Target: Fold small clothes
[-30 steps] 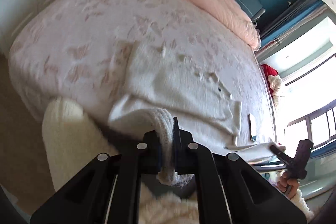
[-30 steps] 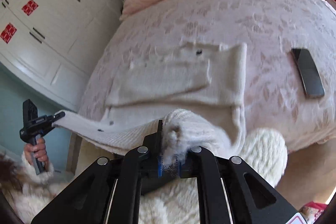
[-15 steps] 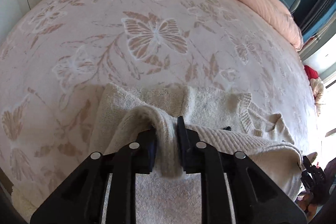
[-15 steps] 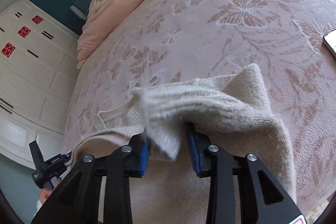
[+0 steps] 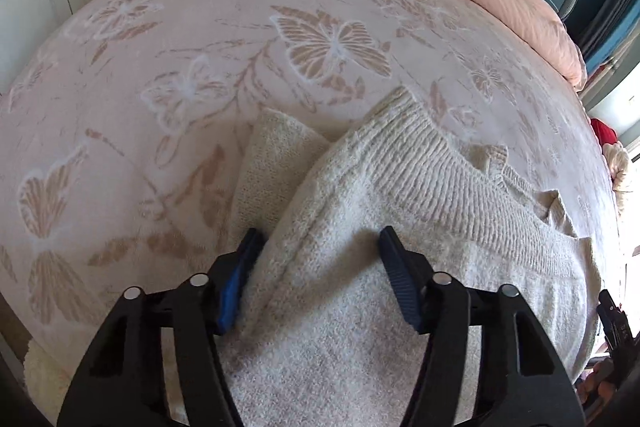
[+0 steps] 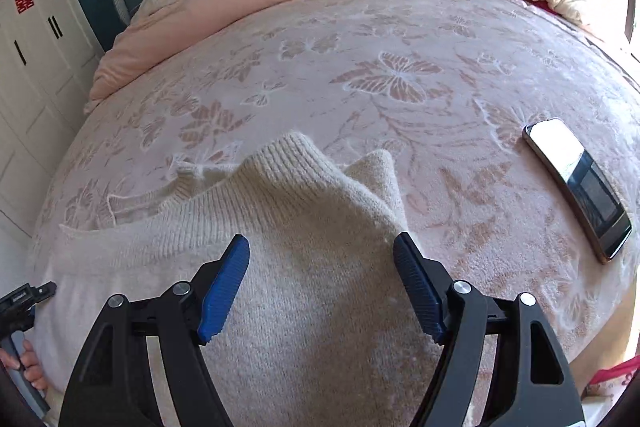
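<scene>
one cream knit sweater (image 5: 400,235) lies folded at the near edge of the bed (image 5: 180,39), ribbed hem uppermost. left claw (image 5: 316,267) and right claw (image 6: 320,275) both gape wide over it, gripping nothing. one phone (image 6: 576,183) lies apart on the right; broad bare bedspread lies beyond.

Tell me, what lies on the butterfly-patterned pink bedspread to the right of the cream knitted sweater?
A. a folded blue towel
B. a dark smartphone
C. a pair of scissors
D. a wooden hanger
B: in the right wrist view a dark flat smartphone lies on the butterfly-patterned pink bedspread, apart from the cream knitted sweater.
</scene>
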The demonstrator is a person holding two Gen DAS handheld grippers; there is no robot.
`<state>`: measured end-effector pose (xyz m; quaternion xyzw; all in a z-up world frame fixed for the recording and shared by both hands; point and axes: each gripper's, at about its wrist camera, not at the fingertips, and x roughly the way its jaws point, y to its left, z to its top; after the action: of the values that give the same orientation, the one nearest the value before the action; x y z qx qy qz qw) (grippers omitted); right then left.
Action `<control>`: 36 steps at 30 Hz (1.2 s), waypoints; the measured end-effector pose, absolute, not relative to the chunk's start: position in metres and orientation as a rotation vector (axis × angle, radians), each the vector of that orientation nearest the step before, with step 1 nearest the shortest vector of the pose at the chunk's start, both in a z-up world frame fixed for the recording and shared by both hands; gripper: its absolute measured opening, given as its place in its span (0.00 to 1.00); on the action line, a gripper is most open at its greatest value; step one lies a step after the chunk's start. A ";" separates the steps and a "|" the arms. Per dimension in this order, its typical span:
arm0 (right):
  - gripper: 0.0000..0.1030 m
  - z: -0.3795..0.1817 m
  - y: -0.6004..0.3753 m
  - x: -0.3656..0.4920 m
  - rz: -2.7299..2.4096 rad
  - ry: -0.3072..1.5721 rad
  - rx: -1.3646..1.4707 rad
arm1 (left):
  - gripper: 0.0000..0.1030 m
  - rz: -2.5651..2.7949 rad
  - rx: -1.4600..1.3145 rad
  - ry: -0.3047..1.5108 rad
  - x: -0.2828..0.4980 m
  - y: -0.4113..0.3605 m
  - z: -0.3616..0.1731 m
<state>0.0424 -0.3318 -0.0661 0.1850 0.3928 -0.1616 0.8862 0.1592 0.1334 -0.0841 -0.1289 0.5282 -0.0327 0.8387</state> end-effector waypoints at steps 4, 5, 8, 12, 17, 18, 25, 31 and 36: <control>0.79 -0.069 -0.335 0.045 -0.370 0.832 0.356 | 0.48 -0.066 -0.271 1.147 0.162 0.136 -0.086; 0.77 -0.079 -0.336 0.052 -0.380 0.896 0.333 | 0.45 -0.062 -0.263 1.153 0.163 0.136 -0.087; 0.59 -0.094 -0.333 0.061 -0.407 0.960 0.279 | 0.25 -0.055 -0.251 1.155 0.165 0.134 -0.085; 0.13 -0.081 -0.336 0.069 -0.290 0.971 0.349 | 0.06 -0.081 -0.244 1.105 0.163 0.135 -0.068; 0.12 -0.004 -0.337 0.037 -0.162 0.734 0.476 | 0.05 -0.100 -0.341 0.983 0.152 0.160 -0.018; 0.12 -0.005 -0.338 0.033 -0.161 0.711 0.478 | 0.05 -0.072 -0.324 0.993 0.155 0.161 -0.022; 0.15 -0.089 -0.366 0.063 -0.265 0.945 0.547 | 0.06 0.002 -0.178 1.126 0.172 0.144 -0.081; 0.29 -0.038 -0.350 0.040 -0.316 0.831 0.435 | 0.12 -0.012 -0.247 1.084 0.152 0.145 -0.053; 0.19 -0.030 -0.281 0.038 -0.073 0.840 0.441 | 0.33 -0.090 -0.240 0.990 0.109 0.107 -0.016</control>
<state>0.0375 -0.2812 -0.0297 0.2121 0.4042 -0.0352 0.8890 0.1094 0.1070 -0.0162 -0.1147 0.4737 -0.0433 0.8721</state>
